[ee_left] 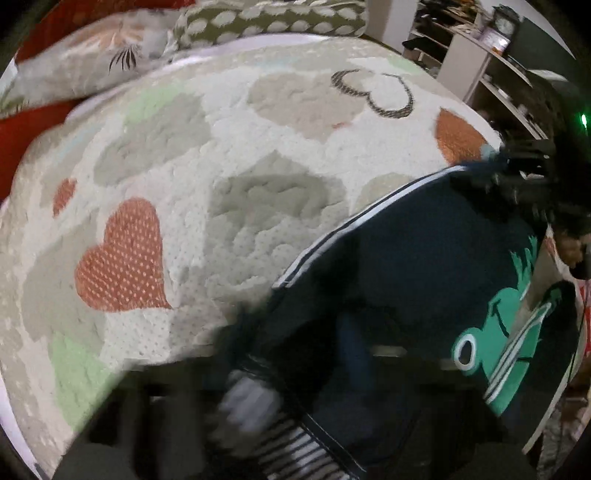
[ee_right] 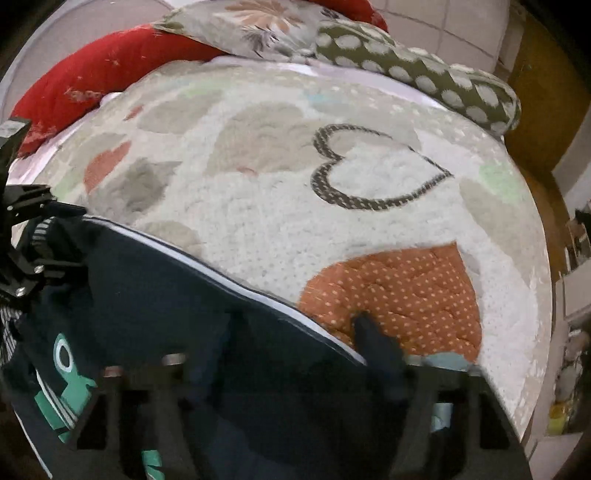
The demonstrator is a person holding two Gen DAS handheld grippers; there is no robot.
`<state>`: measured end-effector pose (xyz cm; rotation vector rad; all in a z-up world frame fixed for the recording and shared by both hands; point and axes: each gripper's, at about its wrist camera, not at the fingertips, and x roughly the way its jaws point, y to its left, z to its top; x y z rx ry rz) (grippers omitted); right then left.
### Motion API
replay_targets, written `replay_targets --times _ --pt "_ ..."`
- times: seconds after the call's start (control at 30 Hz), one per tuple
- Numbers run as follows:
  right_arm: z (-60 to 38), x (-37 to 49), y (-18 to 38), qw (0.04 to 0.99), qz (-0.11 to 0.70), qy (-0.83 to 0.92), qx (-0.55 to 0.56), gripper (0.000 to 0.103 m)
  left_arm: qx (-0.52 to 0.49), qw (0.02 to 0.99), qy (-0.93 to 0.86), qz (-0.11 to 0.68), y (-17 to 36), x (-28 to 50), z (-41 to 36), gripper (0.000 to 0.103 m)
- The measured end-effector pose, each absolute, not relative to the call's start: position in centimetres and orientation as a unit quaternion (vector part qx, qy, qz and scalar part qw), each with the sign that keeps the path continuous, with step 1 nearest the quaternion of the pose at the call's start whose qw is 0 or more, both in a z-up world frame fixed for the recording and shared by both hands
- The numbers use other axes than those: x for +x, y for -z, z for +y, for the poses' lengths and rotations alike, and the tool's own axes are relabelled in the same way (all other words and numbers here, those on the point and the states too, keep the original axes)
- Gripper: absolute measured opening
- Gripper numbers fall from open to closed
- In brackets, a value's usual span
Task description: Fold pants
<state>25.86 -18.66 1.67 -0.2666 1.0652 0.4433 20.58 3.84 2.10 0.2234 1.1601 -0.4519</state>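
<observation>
Dark navy pants (ee_left: 406, 266) with white side stripes and a green frog print (ee_left: 491, 343) hang stretched between my two grippers above the bed. My left gripper (ee_left: 258, 391) is shut on the striped cuff end of the pants; it is blurred. It also shows at the left edge of the right wrist view (ee_right: 33, 236), gripping the cloth. My right gripper (ee_right: 295, 387) is shut on the pants (ee_right: 166, 295), and dark cloth covers its fingers. It shows in the left wrist view (ee_left: 517, 173) at the far corner of the pants.
A white quilt (ee_right: 258, 221) with orange, grey and green hearts covers the bed. A red pillow (ee_right: 92, 74), a floral pillow (ee_right: 258, 29) and a dotted olive bolster (ee_right: 424, 74) lie at its far edge. Shelves (ee_left: 491, 66) stand beyond the bed.
</observation>
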Motion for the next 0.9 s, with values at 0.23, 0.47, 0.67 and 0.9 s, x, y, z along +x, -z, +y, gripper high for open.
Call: replay_targets --times 0.23,0.47,0.67,0.9 --pt "-18.7 23.6 -5.1 0.847 0.477 -0.220 -0.078 0.004 0.109 0.834 0.197 0.504 -6.1 17.6 3.7 0.006" --pt "-18.4 16.7 -10.2 0.873 0.423 -0.224 -0.095 0.004 0.153 0.875 0.159 0.431 -11.4 10.7 4.0 0.006" --pt "-17.8 7.4 -11.8 0.878 0.393 -0.255 -0.098 0.004 0.102 0.901 0.149 0.395 -12.2 1.7 5.8 0.006" --pt "-17.4 -1.8 -6.6 0.859 0.422 -0.276 -0.092 0.005 0.097 0.894 0.101 0.426 -5.9 -5.9 6.0 0.010"
